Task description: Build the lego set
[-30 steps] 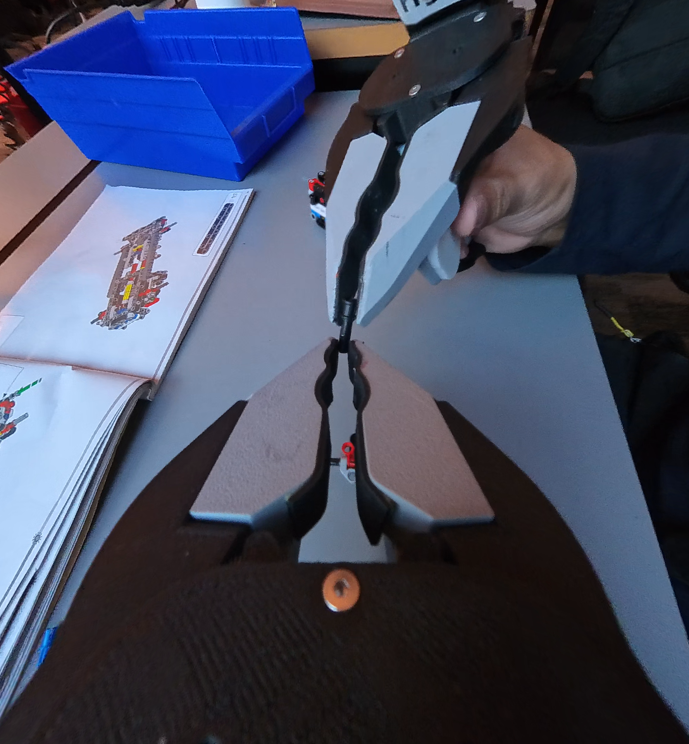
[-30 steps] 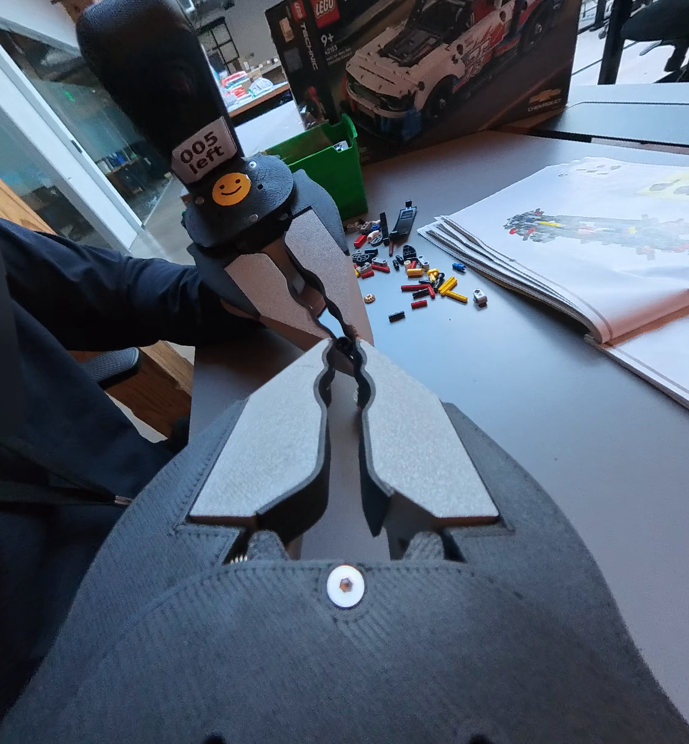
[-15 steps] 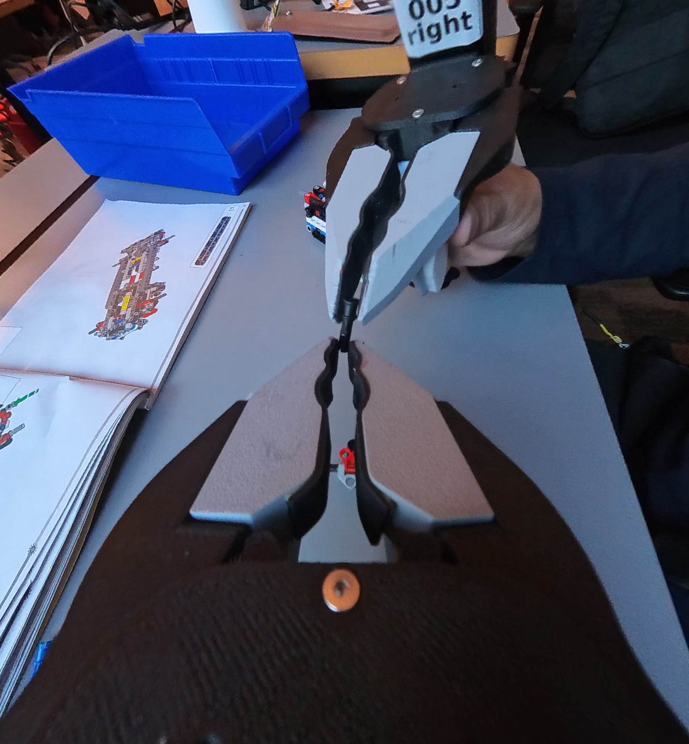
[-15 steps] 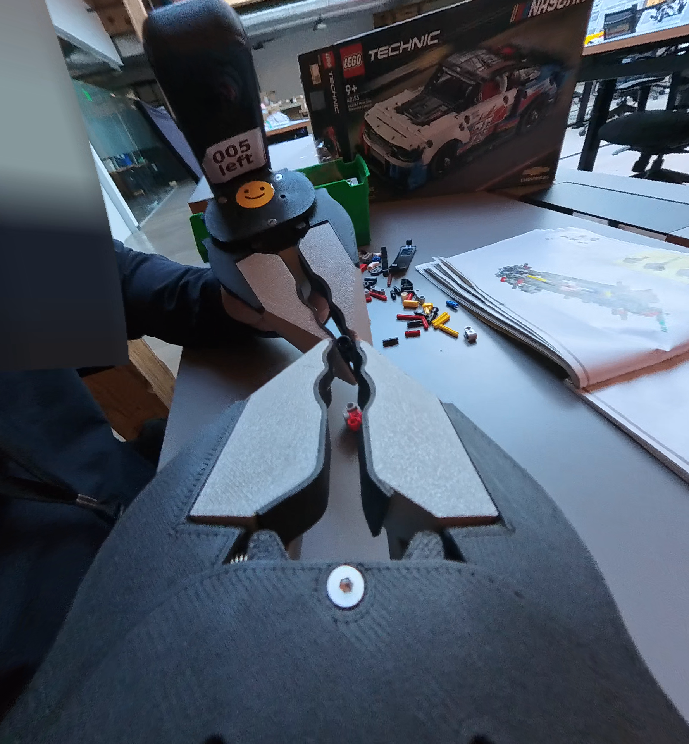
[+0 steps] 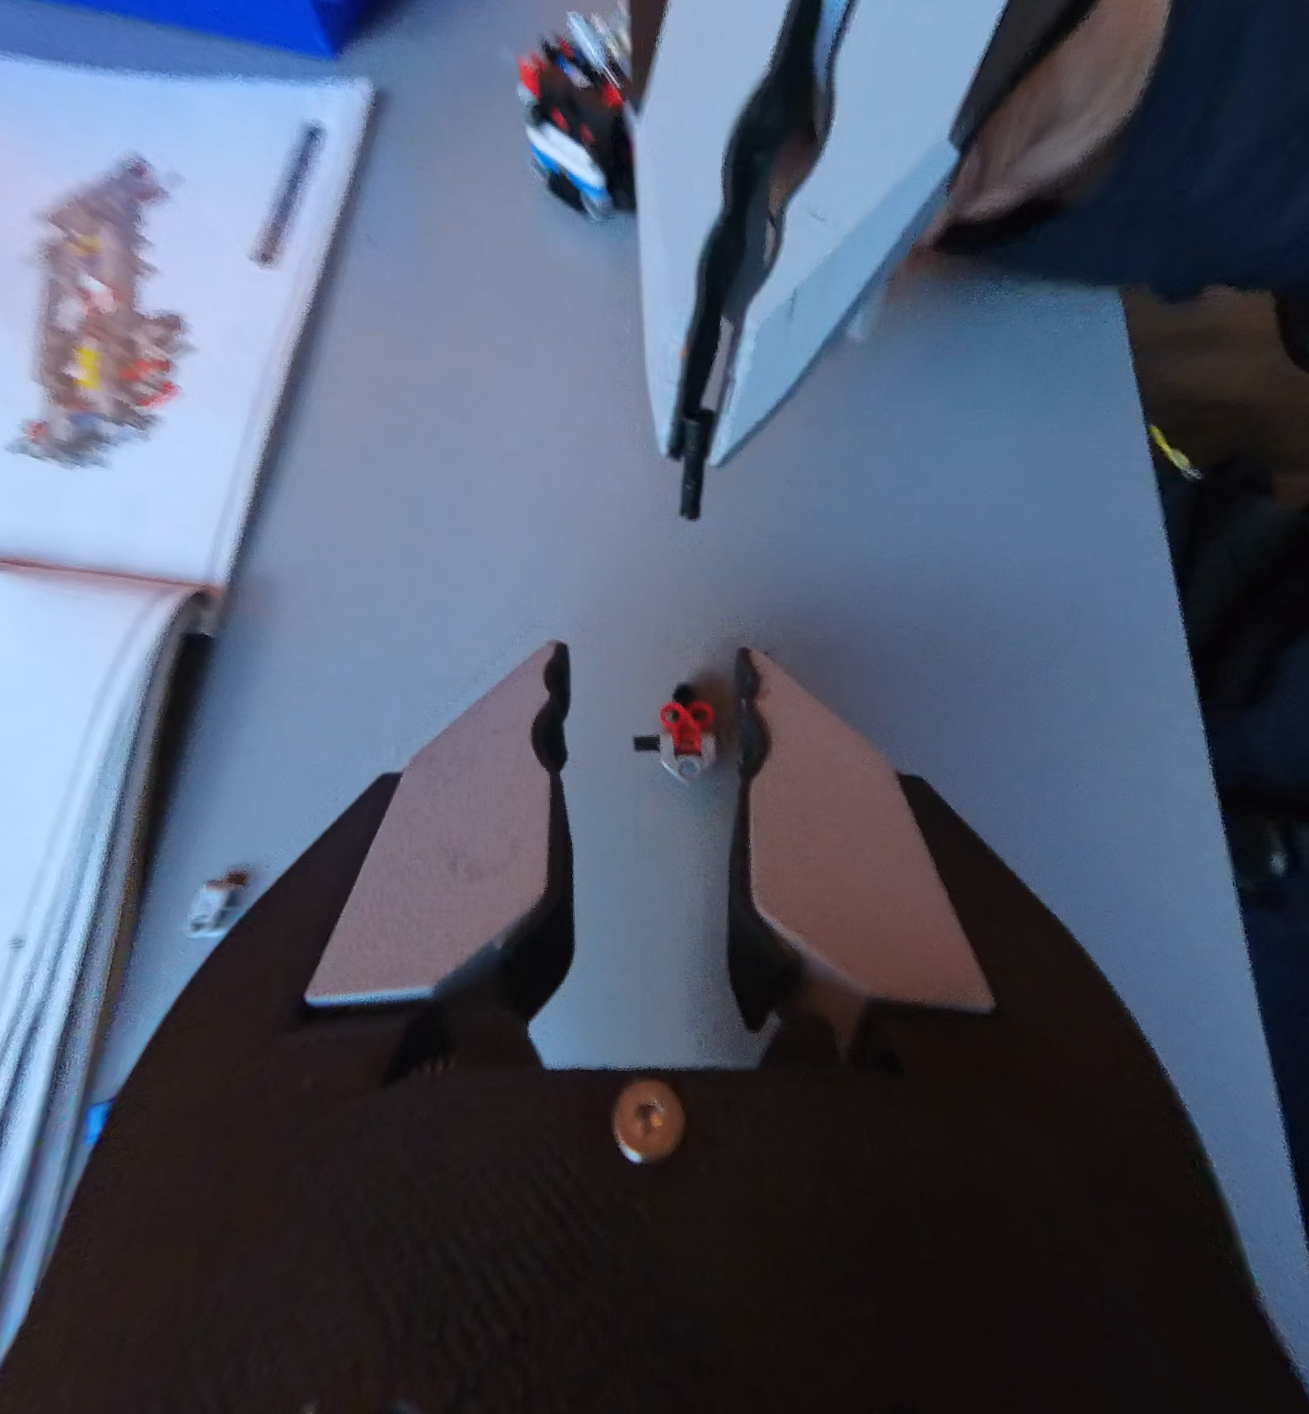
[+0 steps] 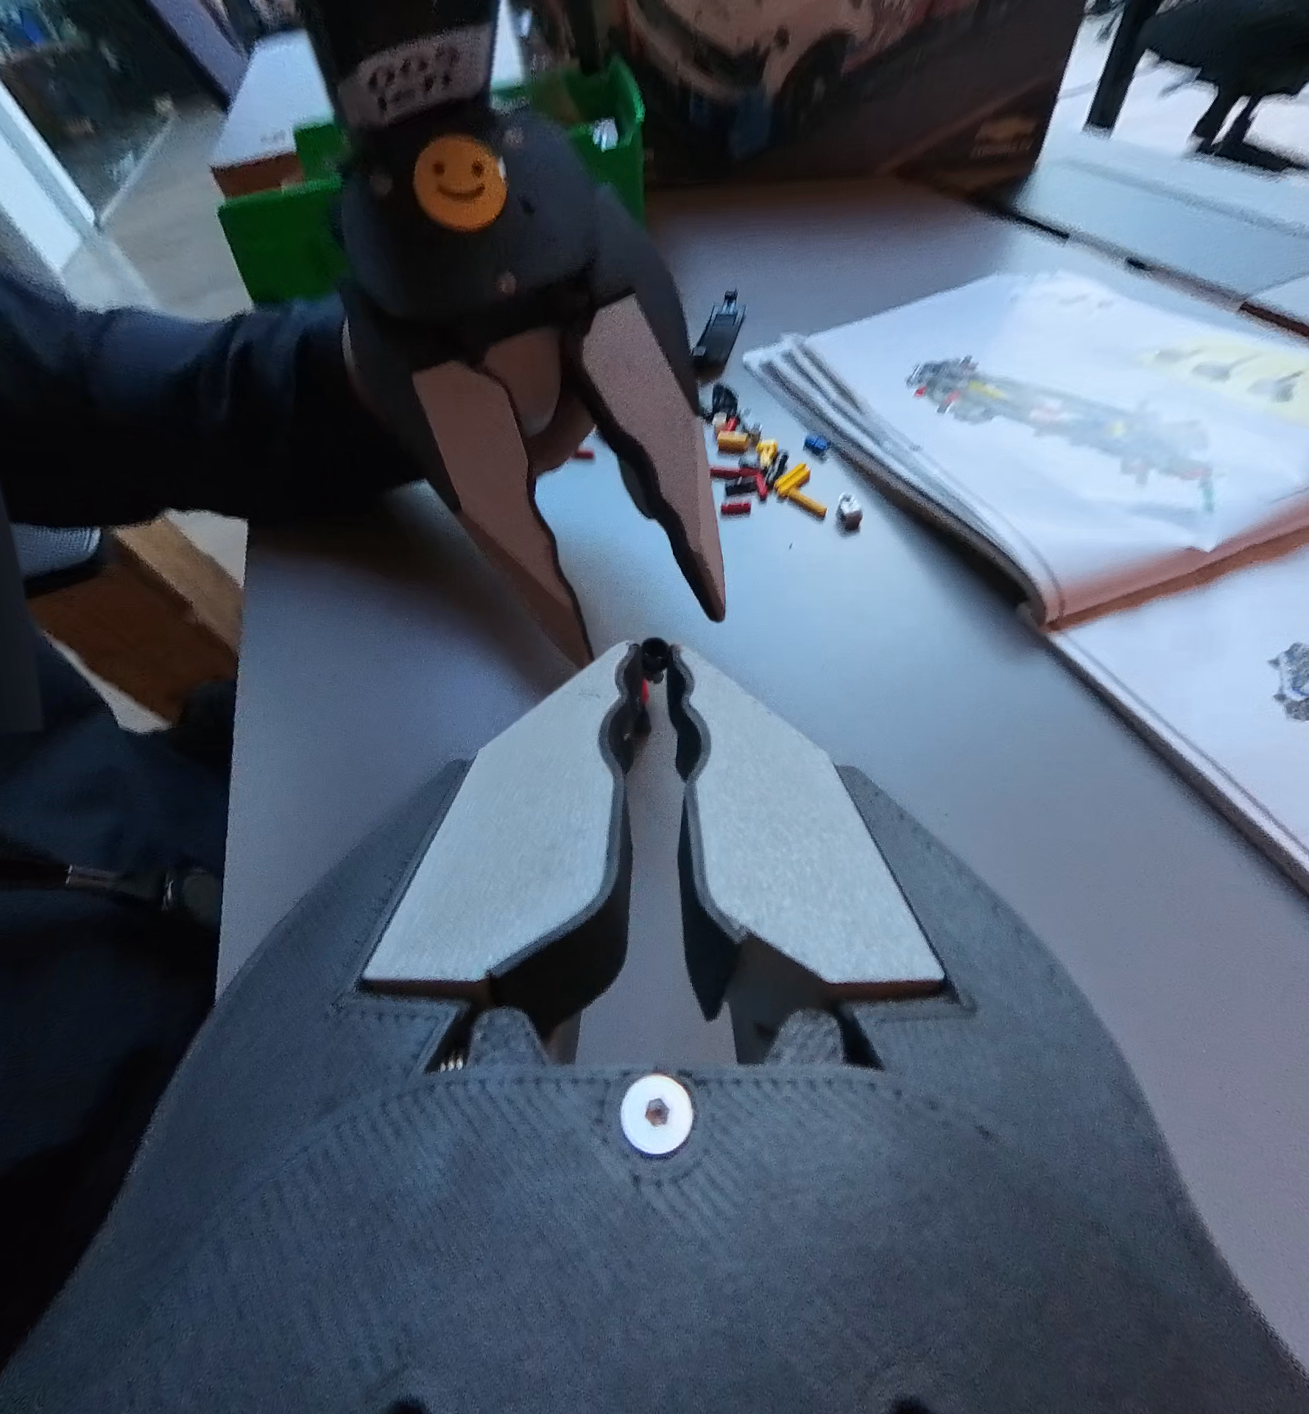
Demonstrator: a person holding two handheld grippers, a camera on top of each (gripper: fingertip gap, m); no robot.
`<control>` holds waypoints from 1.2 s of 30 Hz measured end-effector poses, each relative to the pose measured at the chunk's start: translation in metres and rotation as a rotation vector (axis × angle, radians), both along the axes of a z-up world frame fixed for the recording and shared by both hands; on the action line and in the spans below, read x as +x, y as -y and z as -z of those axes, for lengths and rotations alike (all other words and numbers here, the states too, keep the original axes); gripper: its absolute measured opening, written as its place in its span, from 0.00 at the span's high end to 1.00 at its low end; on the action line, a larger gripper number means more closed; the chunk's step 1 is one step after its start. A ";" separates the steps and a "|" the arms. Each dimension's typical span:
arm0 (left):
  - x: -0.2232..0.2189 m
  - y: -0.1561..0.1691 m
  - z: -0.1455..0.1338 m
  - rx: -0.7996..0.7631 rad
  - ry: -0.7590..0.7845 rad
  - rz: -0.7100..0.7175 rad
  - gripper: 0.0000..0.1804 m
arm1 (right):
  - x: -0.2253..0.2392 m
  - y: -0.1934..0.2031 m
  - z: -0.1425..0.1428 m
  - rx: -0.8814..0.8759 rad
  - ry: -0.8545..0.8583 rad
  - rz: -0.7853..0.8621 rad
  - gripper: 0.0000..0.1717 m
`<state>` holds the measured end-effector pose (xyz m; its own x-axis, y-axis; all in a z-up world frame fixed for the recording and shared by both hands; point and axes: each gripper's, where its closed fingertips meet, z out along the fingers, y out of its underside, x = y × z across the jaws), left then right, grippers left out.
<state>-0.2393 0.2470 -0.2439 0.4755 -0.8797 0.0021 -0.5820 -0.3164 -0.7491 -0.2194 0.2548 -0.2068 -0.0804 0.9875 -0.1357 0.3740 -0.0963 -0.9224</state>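
Grey worktop (image 5: 904, 612) carries all items. Left tool (image 5: 651, 673): fingers spread wide, nothing gripped. A small red and grey brick assembly (image 5: 686, 738) lies on the worktop between the fingers, close to the right-hand finger (image 5: 804, 803); contact with that finger cannot be judged because of blur, and the other finger stands clear of it.

Right tool (image 6: 653, 658): fingers closed on a thin black pin (image 5: 691, 467), held at the very tips; in the left wrist view the pin sticks out past the tips toward the worktop, apart from the left tool.

Containers: green bin (image 6: 284, 229) at the far edge of the worktop, behind the left tool; contents not visible. Only a blue corner of a second bin (image 5: 254, 23) shows at the far edge in the left wrist view; contents not visible. Large cardboard box (image 6: 827, 92) stands beside the green bin, closed side toward the camera.

Loose on the worktop: scatter of small red, yellow and black pieces (image 6: 766, 467) in front of the green bin; open instruction booklet (image 6: 1057, 428) beside them; partly built black, white and red model (image 5: 579, 145) near the far edge; one small grey piece (image 5: 215, 903) beside the booklet's near corner.
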 end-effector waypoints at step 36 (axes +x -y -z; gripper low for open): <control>-0.002 0.016 0.040 -0.098 -0.091 0.138 0.86 | -0.023 0.022 0.060 0.228 0.291 -0.220 0.99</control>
